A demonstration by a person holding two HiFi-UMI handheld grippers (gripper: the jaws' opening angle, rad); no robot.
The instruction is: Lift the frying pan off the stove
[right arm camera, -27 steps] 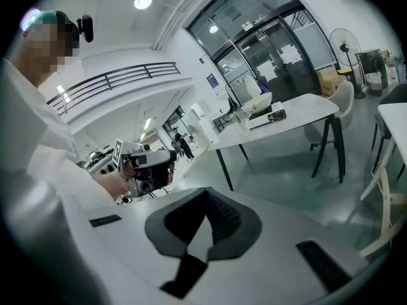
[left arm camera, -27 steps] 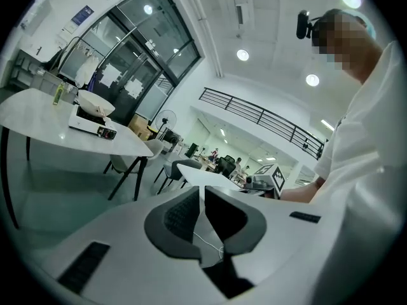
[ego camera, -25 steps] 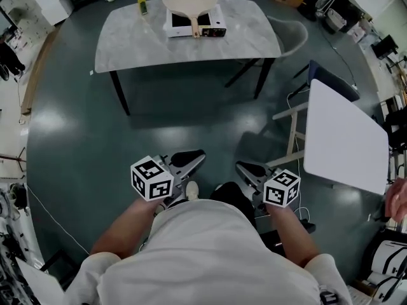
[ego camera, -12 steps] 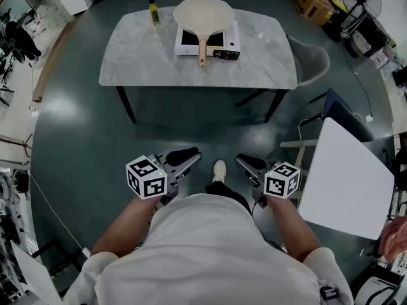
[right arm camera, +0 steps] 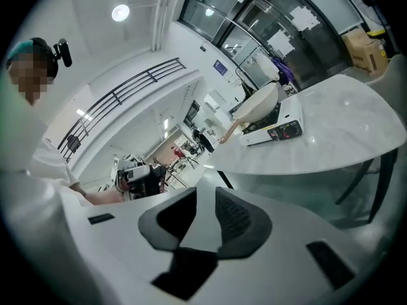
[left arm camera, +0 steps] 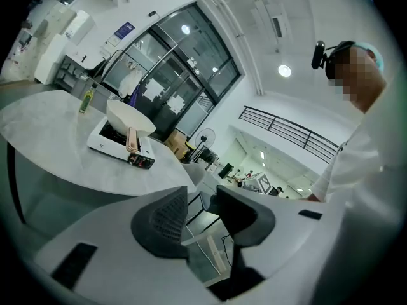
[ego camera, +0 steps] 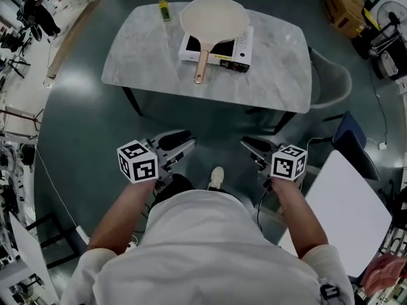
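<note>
Marble-grey table (ego camera: 280,75) stands ahead of me, well apart from both tongs, its far edge cut off at the top of the head view. On it the cream frying pan (ego camera: 214,16) sits on the white stove (ego camera: 241,51) and hides most of its top. The wooden handle (ego camera: 201,65) pokes out over the stove's front toward me. A small bottle (ego camera: 164,8) stands near the pan's left, its label too small to read. My left gripper (ego camera: 181,146) and right gripper (ego camera: 251,146) hang over the dark floor (ego camera: 82,138). Both have just been opening, and nothing sits between their parted jaws. My chest (ego camera: 203,246) blocks the ground beneath. A grey chair (ego camera: 334,81) waits at the table's right end.
</note>
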